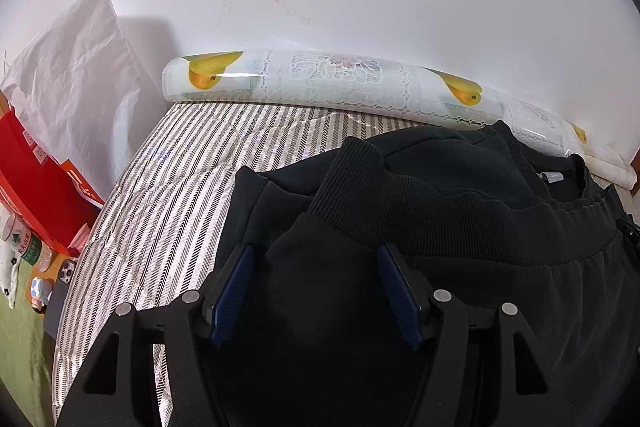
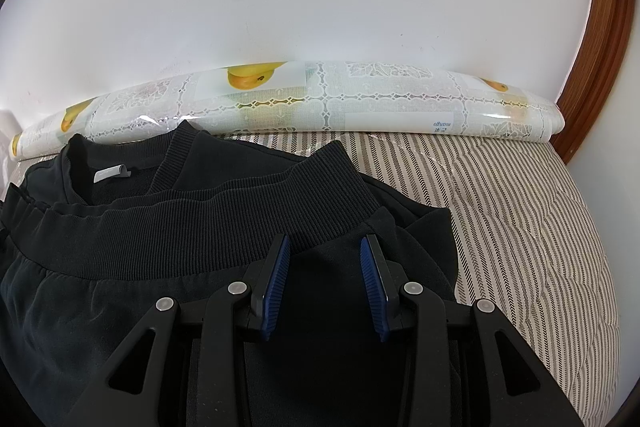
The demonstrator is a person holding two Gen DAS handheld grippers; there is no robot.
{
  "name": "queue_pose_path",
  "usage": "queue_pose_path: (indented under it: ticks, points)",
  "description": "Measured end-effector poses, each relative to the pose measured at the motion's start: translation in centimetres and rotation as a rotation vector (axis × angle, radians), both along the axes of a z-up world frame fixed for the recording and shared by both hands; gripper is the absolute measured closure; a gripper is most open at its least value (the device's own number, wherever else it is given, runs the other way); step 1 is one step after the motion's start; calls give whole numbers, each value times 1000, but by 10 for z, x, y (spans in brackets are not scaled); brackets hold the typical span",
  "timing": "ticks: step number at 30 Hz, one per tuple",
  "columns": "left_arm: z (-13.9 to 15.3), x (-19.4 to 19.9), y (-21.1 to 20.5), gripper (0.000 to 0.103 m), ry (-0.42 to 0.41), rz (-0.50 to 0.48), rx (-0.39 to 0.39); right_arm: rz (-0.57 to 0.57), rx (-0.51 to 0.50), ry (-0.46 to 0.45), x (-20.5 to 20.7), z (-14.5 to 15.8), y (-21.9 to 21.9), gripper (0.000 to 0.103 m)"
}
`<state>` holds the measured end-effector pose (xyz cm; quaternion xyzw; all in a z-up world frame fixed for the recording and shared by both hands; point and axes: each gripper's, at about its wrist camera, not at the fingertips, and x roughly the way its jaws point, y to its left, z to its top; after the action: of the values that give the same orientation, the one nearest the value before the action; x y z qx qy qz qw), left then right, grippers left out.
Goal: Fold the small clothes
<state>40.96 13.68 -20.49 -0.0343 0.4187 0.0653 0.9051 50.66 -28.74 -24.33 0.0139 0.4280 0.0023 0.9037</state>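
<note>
A black sweatshirt [image 1: 460, 227] lies on the striped table cover [image 1: 168, 195], folded so its ribbed hem lies near the collar, whose white label [image 2: 112, 173] shows. My left gripper [image 1: 314, 251] is open over the sweatshirt's left part, blue pads [image 1: 234, 291] apart with nothing between them. My right gripper [image 2: 324, 243] is open over the sweatshirt [image 2: 200, 239] just below the ribbed hem band, its blue pads [image 2: 276, 287] apart and empty.
A rolled plastic tablecloth with mango prints [image 1: 340, 83] [image 2: 320, 99] lies along the white wall at the back. A white bag [image 1: 76, 75], red box [image 1: 36, 179], bottle and phone [image 1: 66, 271] sit to the left. A wooden frame [image 2: 600, 47] stands right. The striped cover [image 2: 532, 227] extends right.
</note>
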Motion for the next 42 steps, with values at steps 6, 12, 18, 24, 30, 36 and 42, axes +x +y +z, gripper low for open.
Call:
queue_pose_path:
  ticks: [6, 12, 18, 24, 30, 36, 42]
  points:
    - [-1, 0, 1, 40, 0, 0, -5, 0, 7, 0, 0, 0, 0, 66]
    - [-1, -1, 1, 40, 1, -1, -15, 3, 17, 0, 1, 1, -1, 66]
    - [-1, -2, 2, 40, 2, -1, -23, 10, 23, 2, 0, 2, -3, 65]
    - [-1, -2, 2, 39, 3, -2, -31, 14, 14, 1, 0, 3, -3, 65]
    - [-1, 0, 5, 38, 7, -6, -53, 27, -99, -63, -16, 23, 3, 66]
    - [4, -3, 4, 38, -10, -17, -59, 69, -141, -148, -55, 67, 21, 58]
    - [41, -20, -2, 37, -64, -87, -116, 94, -61, -111, -97, 80, 36, 57]
